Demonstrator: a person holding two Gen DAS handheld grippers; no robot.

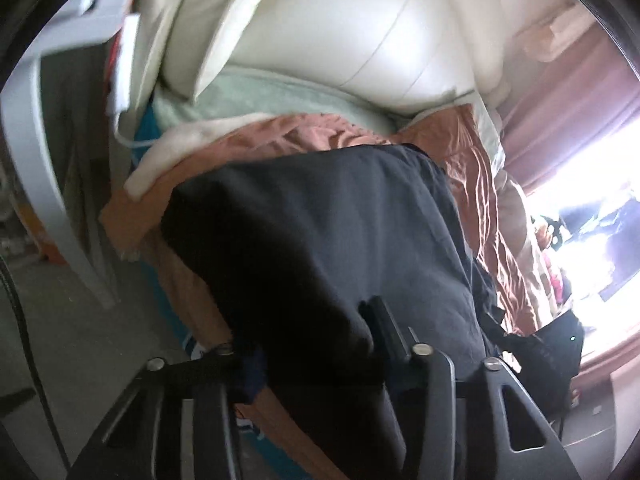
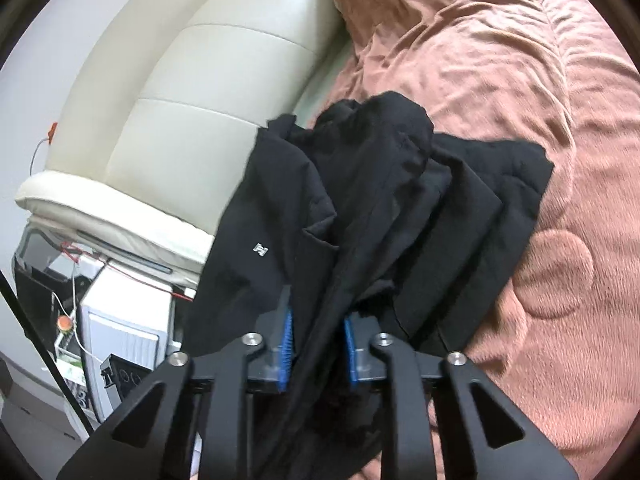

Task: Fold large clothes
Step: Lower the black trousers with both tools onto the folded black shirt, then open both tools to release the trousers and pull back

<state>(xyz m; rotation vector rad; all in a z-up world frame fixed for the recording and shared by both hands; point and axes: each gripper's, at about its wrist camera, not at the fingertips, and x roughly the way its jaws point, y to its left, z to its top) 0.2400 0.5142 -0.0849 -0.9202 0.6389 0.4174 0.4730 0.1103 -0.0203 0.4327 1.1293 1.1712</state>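
A large black garment (image 2: pixel 384 200) with a small silver logo lies bunched on a salmon-pink blanket (image 2: pixel 520 80) on a bed. My right gripper (image 2: pixel 318 344), with blue pads (image 2: pixel 286 340), is shut on a fold of the garment's near edge, cloth bunched between the fingers. In the left wrist view the same black garment (image 1: pixel 320 240) drapes over my left gripper (image 1: pixel 340 344). One finger (image 1: pixel 384 320) shows and the other is hidden under the cloth, which the gripper appears to hold.
A cream padded headboard (image 2: pixel 180 112) stands behind the bed. A white nightstand (image 2: pixel 124 320) with cables and small items stands beside it. In the left wrist view a white chair (image 1: pixel 48 160) is at left and pink curtains (image 1: pixel 560 120) with a bright window at right.
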